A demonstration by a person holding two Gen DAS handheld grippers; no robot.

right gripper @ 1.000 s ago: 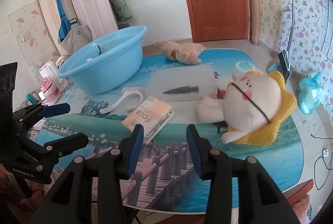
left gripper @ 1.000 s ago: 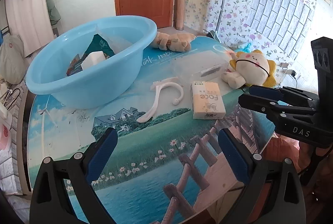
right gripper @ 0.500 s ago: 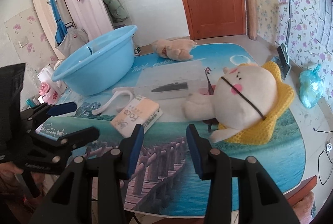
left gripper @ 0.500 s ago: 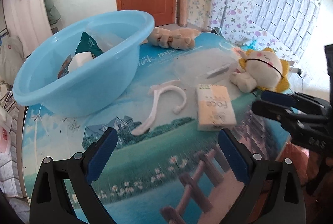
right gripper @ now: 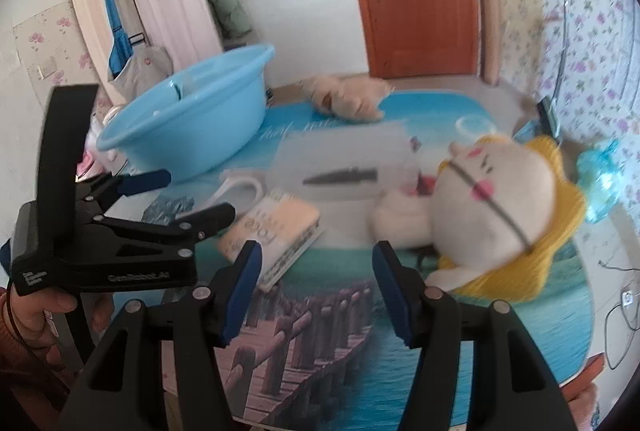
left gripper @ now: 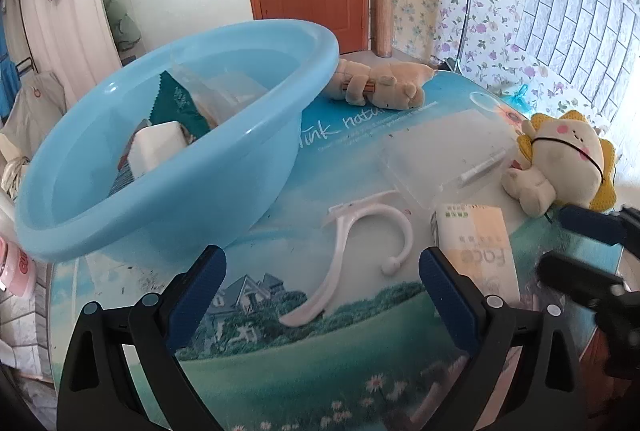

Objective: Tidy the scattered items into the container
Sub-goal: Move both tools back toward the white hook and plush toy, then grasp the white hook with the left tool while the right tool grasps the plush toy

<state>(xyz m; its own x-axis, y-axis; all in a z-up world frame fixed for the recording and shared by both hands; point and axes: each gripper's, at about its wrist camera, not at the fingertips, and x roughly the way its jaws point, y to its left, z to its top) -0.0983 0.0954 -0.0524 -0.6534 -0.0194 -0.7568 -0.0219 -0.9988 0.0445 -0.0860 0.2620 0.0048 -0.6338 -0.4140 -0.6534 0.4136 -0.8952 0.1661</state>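
While both tools hover over the table, entries follow.
Left gripper [left gripper: 322,275]: fingers spread wide, holding nothing; white hook [left gripper: 360,251] lies on the table between them.
Right gripper [right gripper: 316,287]: fingers apart, empty; tissue pack [right gripper: 276,235] just beyond its left finger.
Obstacles: clear sleeve [left gripper: 448,155] beside the pack; yellow plush [right gripper: 496,215] right.
Container: blue basin [left gripper: 168,159] far left, packets inside.
Left view only: basin contents, tan plush [left gripper: 380,91] touching the basin rim.
Right view only: a hand [right gripper: 44,311] gripping the left tool.

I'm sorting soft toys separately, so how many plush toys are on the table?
2: a tan plush lying at the far side beside the blue basin, and a white-and-yellow plush near the right edge. The basin's contents are partly hidden.
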